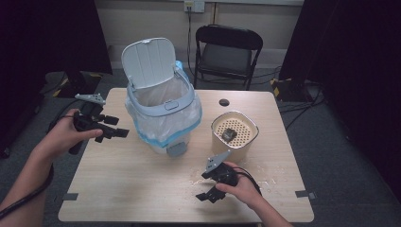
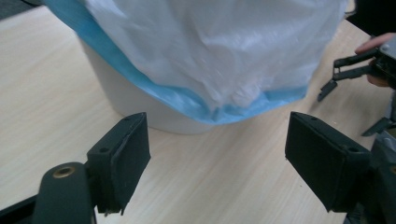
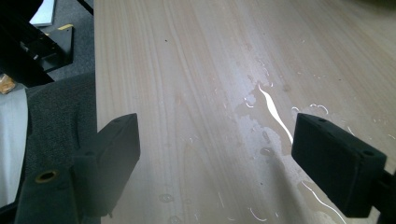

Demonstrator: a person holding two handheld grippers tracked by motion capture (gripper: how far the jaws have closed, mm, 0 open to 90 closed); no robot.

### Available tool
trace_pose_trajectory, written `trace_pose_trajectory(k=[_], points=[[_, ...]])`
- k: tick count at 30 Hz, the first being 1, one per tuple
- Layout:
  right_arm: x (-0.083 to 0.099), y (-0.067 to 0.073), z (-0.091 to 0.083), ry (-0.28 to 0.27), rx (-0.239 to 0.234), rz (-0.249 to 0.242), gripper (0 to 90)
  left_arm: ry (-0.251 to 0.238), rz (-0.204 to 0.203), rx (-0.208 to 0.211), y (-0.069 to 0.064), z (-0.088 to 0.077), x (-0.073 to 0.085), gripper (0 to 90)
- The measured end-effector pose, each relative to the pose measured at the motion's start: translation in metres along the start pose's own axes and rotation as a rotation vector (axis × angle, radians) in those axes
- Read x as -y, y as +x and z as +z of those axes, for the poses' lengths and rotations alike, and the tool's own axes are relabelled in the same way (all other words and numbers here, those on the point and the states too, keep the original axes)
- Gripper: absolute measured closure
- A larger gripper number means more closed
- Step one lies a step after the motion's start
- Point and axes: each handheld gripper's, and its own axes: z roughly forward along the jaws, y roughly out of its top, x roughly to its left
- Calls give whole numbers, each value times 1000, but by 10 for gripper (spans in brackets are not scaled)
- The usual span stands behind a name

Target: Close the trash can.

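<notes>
A white bin (image 1: 163,116) stands on the table with its lid (image 1: 149,61) raised and a white bag with a blue hem (image 2: 210,46) hanging over its rim. My left gripper (image 1: 117,126) is held above the table's left side, pointing at the bin, open with nothing between its jaws (image 2: 218,149). To the bin's right stands a cream container (image 1: 234,150) with a perforated top and a small dark object (image 1: 229,134) on it. My right gripper (image 1: 208,196) rests low near the front edge, open (image 3: 215,154), over wet wood. It is seen farther off, as the right gripper (image 2: 336,77), in the left gripper view.
Spilled water (image 3: 266,107) lies on the wooden table (image 1: 142,189) between the container and the front edge. A small black disc (image 1: 224,102) sits near the far edge. A black folding chair (image 1: 227,49) stands behind the table.
</notes>
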Motion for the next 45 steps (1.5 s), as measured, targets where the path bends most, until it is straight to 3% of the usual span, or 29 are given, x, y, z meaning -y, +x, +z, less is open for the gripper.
trace_pose_trajectory(k=[7, 10, 23, 28, 38, 45], points=[[2, -2, 0, -9, -5, 8, 149, -11, 34, -35, 5, -14, -25, 213], [3, -1, 1, -1, -14, 4, 149, -23, 38, -29, 5, -16, -34, 210], [0, 0, 9, 8, -44, -33, 150, -34, 60, -51, 17, -10, -73, 208], [0, 2, 11, 12, -54, -19, 150, -48, 71, -64, 20, -6, -86, 208], [0, 4, 17, 18, -78, -32, 151, -72, 84, -72, 24, -1, -102, 209], [-1, 3, 14, 1, -70, -28, 152, -88, 113, -36, 17, 2, -112, 225]])
